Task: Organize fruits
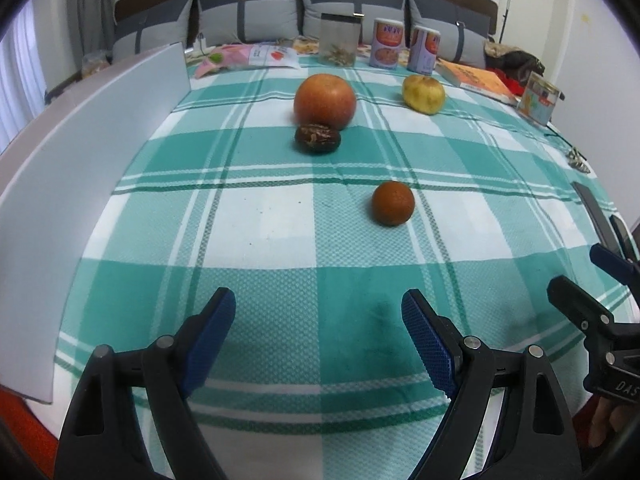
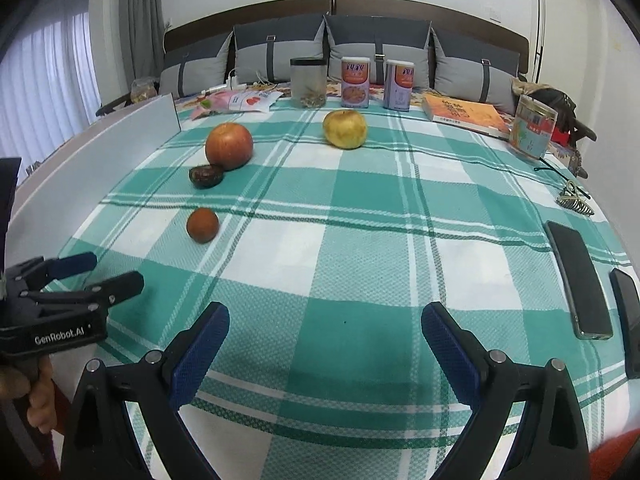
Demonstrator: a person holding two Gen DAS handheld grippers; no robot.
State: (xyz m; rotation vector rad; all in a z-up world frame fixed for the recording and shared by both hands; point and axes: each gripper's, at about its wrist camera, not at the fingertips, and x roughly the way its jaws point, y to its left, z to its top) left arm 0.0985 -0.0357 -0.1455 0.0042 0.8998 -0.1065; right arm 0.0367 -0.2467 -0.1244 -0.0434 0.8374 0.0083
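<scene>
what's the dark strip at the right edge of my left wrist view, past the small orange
Observer: A black phone, seen whole from the right wrist, lying flat on the checked cloth. A second phone lies beside it, nearer the edge.
Operator: is anything between the right gripper fingers
Observer: No. Its jaws stand wide apart over bare cloth, nothing between them.

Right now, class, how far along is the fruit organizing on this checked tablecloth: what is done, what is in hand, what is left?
Done: nothing visibly; the fruits lie scattered. In hand: nothing. The left gripper and right gripper are both open and empty over the tablecloth. Left: the red apple, the dark wrinkled fruit beside it, the small orange fruit and the yellow apple all need gathering.
</scene>
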